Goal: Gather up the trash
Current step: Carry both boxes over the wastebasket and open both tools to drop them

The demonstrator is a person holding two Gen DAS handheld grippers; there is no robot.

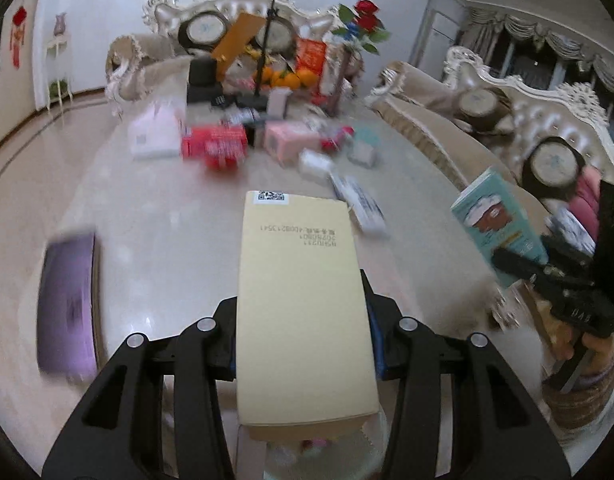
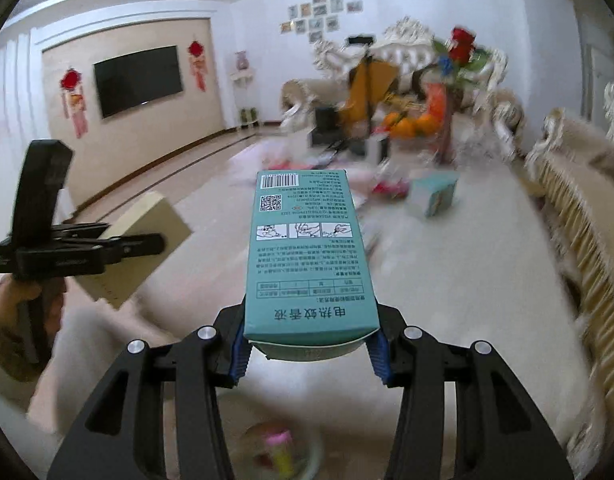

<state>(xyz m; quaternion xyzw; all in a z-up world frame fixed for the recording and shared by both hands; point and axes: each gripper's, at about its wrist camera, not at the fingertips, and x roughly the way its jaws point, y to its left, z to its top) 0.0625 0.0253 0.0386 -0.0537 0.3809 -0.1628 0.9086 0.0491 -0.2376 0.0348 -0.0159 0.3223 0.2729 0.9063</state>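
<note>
Boxes clamped: cream box (image 1: 303,300) in left hand-held gripper (image 1: 303,344), teal box (image 2: 307,264) in right hand-held gripper (image 2: 309,354).

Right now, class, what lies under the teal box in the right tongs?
Below the teal box held in the right tongs sits a pale round container with a pink and yellow item inside. It is blurred, and the tongs hide its sides, so its other contents cannot be told.

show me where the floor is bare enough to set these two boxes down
Bare floor lies between the purple box, the red box and the held beige box. Another strip runs beside the sofa fringe, past the teal box. Around the oranges it is crowded.
</note>
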